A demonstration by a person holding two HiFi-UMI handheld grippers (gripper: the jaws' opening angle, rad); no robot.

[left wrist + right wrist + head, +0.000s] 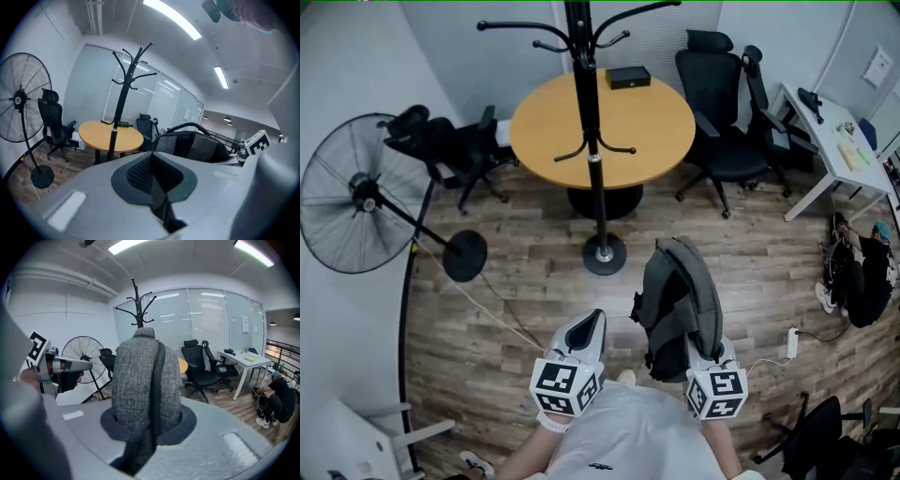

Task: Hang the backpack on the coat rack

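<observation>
The black coat rack [589,141] stands just in front of me, its round base [605,254] on the wood floor and its hooks high up. The grey backpack [677,305] hangs at the lower right of the head view, and my right gripper [701,354] is shut on its fabric. In the right gripper view the backpack [146,380] fills the space between the jaws [147,427], with the coat rack [138,310] behind it. My left gripper [588,325] is beside the backpack, shut and holding nothing. Its own view [152,177] shows the coat rack [123,93] ahead and the backpack [197,145] at right.
A round wooden table [652,127] with a black box [628,77] sits behind the rack. A standing fan [356,192] is at left, with office chairs [727,112] and a white desk [825,141] at right. A person [862,277] sits on the floor at far right.
</observation>
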